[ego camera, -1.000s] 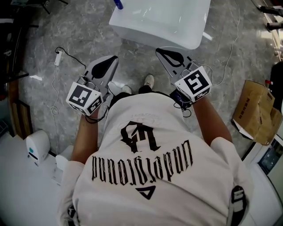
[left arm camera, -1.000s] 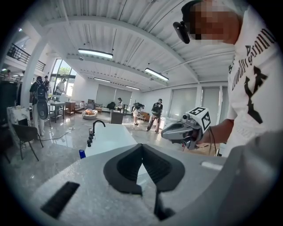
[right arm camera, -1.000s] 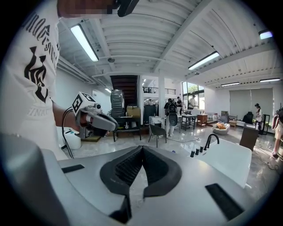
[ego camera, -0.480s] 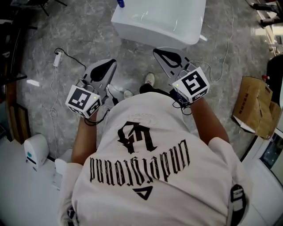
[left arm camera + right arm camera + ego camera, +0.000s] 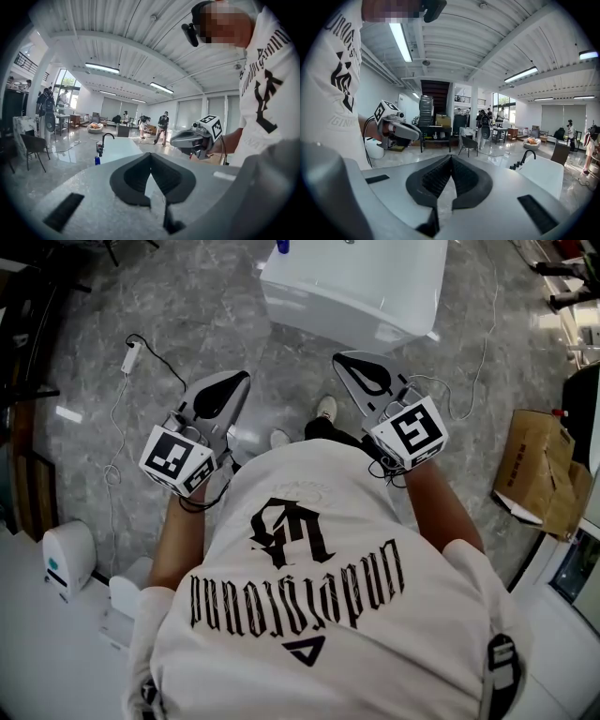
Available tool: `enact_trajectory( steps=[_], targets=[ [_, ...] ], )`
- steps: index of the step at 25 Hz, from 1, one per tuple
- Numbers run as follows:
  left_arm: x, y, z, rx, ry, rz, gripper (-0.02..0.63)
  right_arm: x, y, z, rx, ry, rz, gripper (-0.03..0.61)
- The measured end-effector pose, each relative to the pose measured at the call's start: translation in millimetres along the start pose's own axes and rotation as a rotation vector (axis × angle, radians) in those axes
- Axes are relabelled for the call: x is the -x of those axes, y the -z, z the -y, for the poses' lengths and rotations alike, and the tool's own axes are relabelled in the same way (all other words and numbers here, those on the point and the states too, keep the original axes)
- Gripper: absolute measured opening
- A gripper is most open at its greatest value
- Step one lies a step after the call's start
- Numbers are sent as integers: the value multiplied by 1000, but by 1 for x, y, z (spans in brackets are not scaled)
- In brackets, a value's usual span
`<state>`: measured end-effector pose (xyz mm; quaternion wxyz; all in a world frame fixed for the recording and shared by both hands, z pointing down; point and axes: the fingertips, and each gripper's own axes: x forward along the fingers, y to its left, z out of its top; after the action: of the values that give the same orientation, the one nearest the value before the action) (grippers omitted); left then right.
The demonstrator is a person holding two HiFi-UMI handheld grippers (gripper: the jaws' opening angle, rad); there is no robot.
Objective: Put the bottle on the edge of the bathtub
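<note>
The white bathtub (image 5: 356, 282) stands on the grey marble floor at the top of the head view. A small blue bottle (image 5: 282, 246) is at its far left corner, cut by the frame's top edge. In the left gripper view the blue bottle (image 5: 97, 161) stands at the bathtub (image 5: 119, 150), below a black faucet (image 5: 105, 139). My left gripper (image 5: 246, 377) and right gripper (image 5: 337, 358) are held out in front of the person's chest, short of the tub, both shut with nothing between the jaws. The right gripper view shows the bathtub (image 5: 543, 173) to the right.
A cardboard box (image 5: 539, 474) lies on the floor at the right. A white cable with an adapter (image 5: 131, 357) runs along the floor at the left, and a white appliance (image 5: 66, 559) stands lower left. Chairs, tables and several people are far behind the tub.
The person has stepped along the floor with both grippers held out. In the head view the bathtub has slid right and up. Both grippers stay shut and empty.
</note>
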<state>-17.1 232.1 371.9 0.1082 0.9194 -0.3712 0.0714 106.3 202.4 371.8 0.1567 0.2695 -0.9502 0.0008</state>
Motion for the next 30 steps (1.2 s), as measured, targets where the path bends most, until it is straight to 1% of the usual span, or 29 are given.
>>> enact_trajectory(
  steps=[6,14,30],
  targets=[
    [37,-1,3,-2,4,30,15,-1,-16,-40,32,1,14,14],
    [58,0,13,5,26,60,15,5,-16,-78,25,19,6,14],
    [60,1,10,7,62,58,15,6,-19,-83,15,52,9,14]
  ],
)
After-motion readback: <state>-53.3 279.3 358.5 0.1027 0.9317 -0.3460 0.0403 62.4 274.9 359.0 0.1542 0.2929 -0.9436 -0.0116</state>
